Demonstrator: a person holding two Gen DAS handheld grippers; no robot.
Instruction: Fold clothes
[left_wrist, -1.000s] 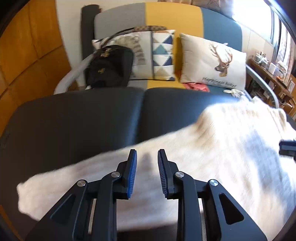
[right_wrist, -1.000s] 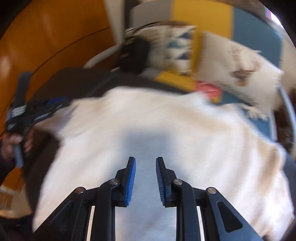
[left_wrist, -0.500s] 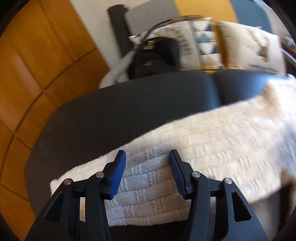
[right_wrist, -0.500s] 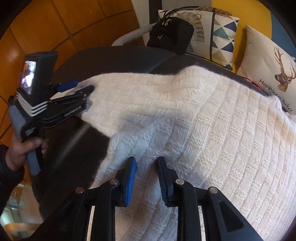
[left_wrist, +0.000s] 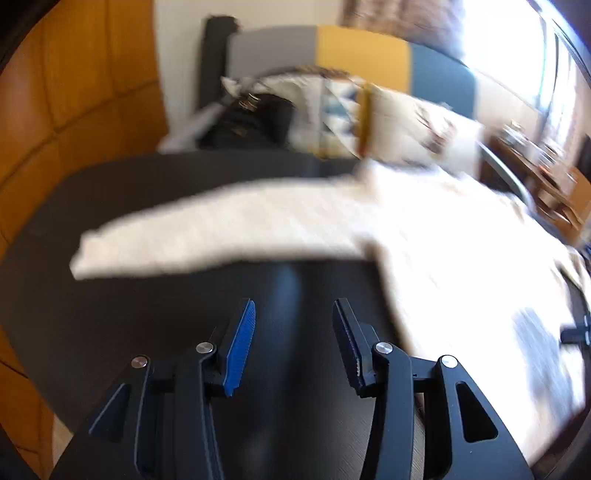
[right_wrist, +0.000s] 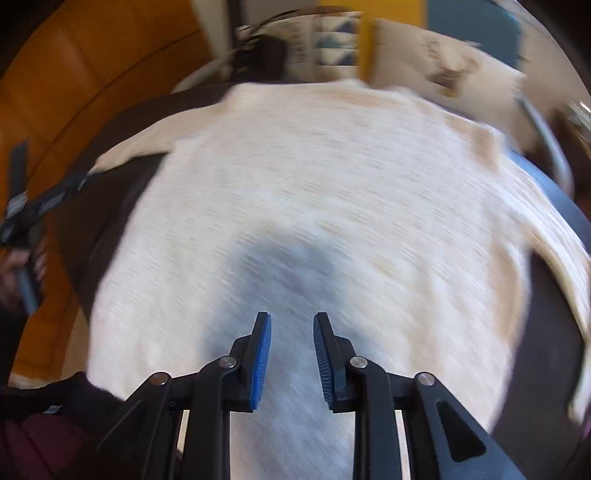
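- Your left gripper (left_wrist: 291, 332) is hovering over the bare dark bench (left_wrist: 110, 314), its jaws spread wide with nothing between them.
- The cream knit sweater (left_wrist: 443, 251) is lying spread flat on that bench, ahead and to the right of your left gripper; one sleeve (left_wrist: 207, 236) is stretching out to the left across the dark surface, well ahead of the blue pads (left_wrist: 240, 347).
- Your right gripper (right_wrist: 291, 343) is hanging above the sweater's body (right_wrist: 332, 177), jaws parted and gripping nothing; its shadow is falling on the knit just ahead of the fingertips.
- In the right wrist view, your left hand (right_wrist: 22, 266) is showing at the far left edge, holding the other gripper beside the sleeve end.
- The sweater's right edge is draping over the side of the bench in that view.
- Behind the bench, a sofa (left_wrist: 362, 55) with grey, yellow and blue panels is carrying a black bag (left_wrist: 255, 122) and pale cushions (left_wrist: 413, 125); both views are blurring heavily, so finer detail cannot be told.
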